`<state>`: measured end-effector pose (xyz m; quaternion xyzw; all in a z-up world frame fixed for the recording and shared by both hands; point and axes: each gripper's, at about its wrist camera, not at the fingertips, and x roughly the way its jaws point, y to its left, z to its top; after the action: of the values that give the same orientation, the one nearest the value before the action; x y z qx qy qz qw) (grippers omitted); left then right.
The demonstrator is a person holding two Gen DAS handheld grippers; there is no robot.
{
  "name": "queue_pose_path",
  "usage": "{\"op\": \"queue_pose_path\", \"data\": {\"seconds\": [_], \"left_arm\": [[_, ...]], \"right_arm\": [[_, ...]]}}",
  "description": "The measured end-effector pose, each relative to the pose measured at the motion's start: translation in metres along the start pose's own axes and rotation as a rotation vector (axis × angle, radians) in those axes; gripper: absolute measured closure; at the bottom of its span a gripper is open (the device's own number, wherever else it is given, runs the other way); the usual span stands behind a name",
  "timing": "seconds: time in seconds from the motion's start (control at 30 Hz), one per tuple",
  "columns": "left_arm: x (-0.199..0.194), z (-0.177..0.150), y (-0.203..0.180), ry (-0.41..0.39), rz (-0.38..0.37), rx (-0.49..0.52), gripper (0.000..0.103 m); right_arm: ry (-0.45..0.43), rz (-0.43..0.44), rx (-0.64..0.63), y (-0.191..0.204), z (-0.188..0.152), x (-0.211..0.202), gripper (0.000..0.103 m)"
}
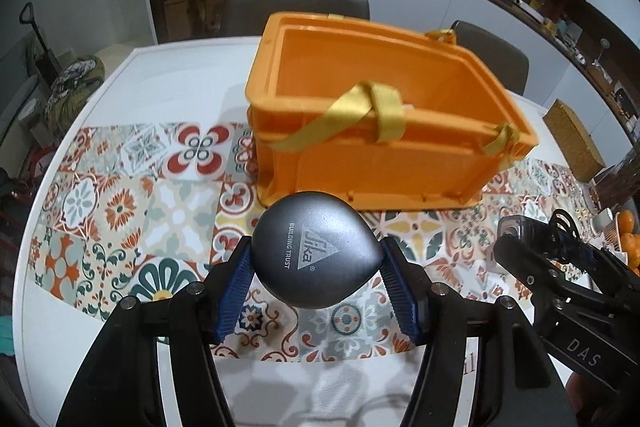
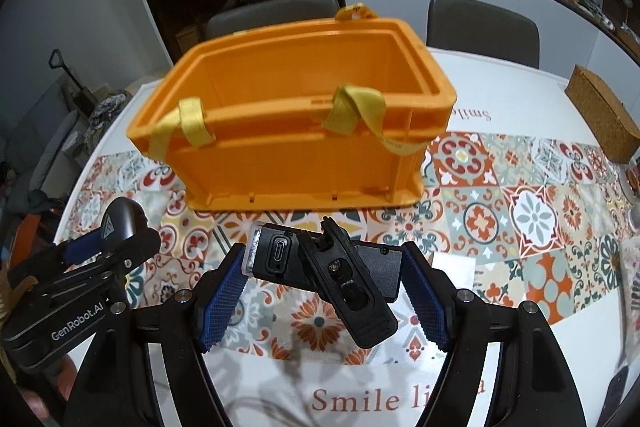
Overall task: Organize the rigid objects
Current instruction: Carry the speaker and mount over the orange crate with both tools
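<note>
We hold a grey Sika tape measure (image 1: pixel 314 251) clamped in the left claw (image 1: pixel 316 267) and a black clip-on camera (image 2: pixel 324 263) in the right claw (image 2: pixel 326 279), both short of the empty orange crate (image 1: pixel 384 107) on the tabletop (image 2: pixel 500 87). Advice: clear the near rim and yellow strap (image 1: pixel 372 107) before releasing. Only the right view shows the device's USB port.
</note>
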<state>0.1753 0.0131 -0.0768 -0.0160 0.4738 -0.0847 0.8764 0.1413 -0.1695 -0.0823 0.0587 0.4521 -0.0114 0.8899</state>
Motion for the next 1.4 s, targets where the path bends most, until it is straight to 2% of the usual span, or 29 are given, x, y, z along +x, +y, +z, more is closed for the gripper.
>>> {"op": "queue_pose_path", "data": {"seconds": [0.67, 1.4], "left_arm": [[-0.042, 0.047, -0.02, -0.128, -0.015, 0.063, 0.041], [-0.032, 0.102, -0.025, -0.141, -0.005, 0.097, 0.041]], "right_arm": [[-0.138, 0.007, -0.017, 0.003, 0.041, -0.038, 0.027], [-0.172, -0.024, -0.041, 0.005, 0.094, -0.03, 0.027]]}}
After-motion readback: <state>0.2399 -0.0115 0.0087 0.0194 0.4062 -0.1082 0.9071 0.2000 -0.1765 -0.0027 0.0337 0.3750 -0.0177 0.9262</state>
